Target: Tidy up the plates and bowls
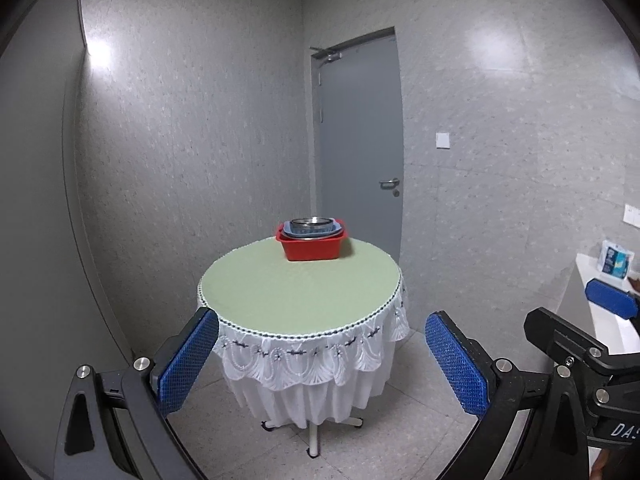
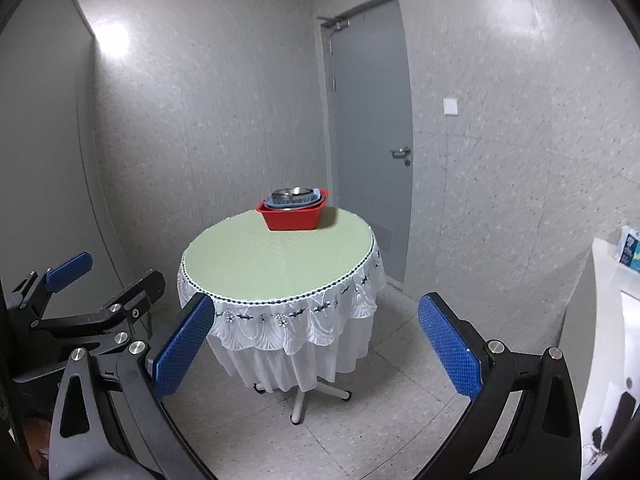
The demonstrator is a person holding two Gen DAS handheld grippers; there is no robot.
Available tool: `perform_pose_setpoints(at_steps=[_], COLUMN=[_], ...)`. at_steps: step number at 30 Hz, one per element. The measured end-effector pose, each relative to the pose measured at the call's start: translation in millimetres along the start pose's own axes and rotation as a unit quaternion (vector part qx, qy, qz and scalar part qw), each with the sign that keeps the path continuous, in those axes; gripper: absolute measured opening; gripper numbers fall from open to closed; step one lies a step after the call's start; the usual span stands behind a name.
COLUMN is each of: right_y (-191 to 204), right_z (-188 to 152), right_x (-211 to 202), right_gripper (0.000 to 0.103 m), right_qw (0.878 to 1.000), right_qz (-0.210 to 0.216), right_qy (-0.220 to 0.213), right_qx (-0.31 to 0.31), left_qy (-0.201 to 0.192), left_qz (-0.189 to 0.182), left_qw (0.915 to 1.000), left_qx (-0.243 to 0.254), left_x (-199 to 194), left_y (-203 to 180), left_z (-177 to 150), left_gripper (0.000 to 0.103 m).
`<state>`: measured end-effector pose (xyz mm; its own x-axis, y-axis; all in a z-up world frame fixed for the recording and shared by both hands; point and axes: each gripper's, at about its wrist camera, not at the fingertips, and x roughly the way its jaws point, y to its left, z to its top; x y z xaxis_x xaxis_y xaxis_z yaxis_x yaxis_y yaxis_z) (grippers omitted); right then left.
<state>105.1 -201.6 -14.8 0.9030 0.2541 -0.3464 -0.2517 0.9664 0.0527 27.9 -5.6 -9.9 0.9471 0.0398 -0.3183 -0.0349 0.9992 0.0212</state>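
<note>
Red plastic basin, holding stacked blue plates and a steel bowl, at the far edge of the round table, well beyond both sets of jaws. Left gripper and right gripper: jaws wide apart, holding nothing, short of the table's near edge.

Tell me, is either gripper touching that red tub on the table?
Apart. In the left wrist view the left gripper is open short of the table, the red tub at its far side. The right gripper likewise.
</note>
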Motion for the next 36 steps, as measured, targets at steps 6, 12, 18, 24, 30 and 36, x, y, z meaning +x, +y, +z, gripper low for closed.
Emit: perform_pose_setpoints(at_steps=[6,12,18,24,30,36], right_y=[20.4,40.5,50.3,51.9,51.1,51.1], right_z=[-25.1,-60.2,-91.0,-107.5,-109.1,-107.9], right_x=[-40.6,-65.3,-76.4,-84.6,-91.8,-91.4], right_gripper=[0.103,0.103,0.103,0.103,0.103,0.103], right_qw=[0.999,0.999,0.998,0.998,0.997,0.997], right_qz=[-0.018,-0.030,-0.041,-0.057,-0.065,-0.067], right_qy=[-0.030,-0.043,-0.037,-0.038,-0.044,-0.047], right_qx=[-0.003,0.000,0.004,0.009,0.008,0.004], left_qy=[-0.016,-0.019,-0.020,-0.021,-0.034,-0.036], left_qz=[-0.003,-0.012,-0.020,-0.033,-0.036,-0.036], left_qw=[0.9998,0.9997,0.9996,0.9992,0.9988,0.9987], left_qx=[0.008,0.003,0.006,0.001,0.003,0.006], left_x=[-52.6,-79.4,-96.7,-97.8,-98.8,-92.8], left_y=[13.1,34.8,41.5,47.4,53.1,57.7], left_z=[-34.3,-71.8,-98.0,-106.2,-103.7,-104.5], left_gripper=[0.102,0.102,0.102,0.102,0.102,0.102])
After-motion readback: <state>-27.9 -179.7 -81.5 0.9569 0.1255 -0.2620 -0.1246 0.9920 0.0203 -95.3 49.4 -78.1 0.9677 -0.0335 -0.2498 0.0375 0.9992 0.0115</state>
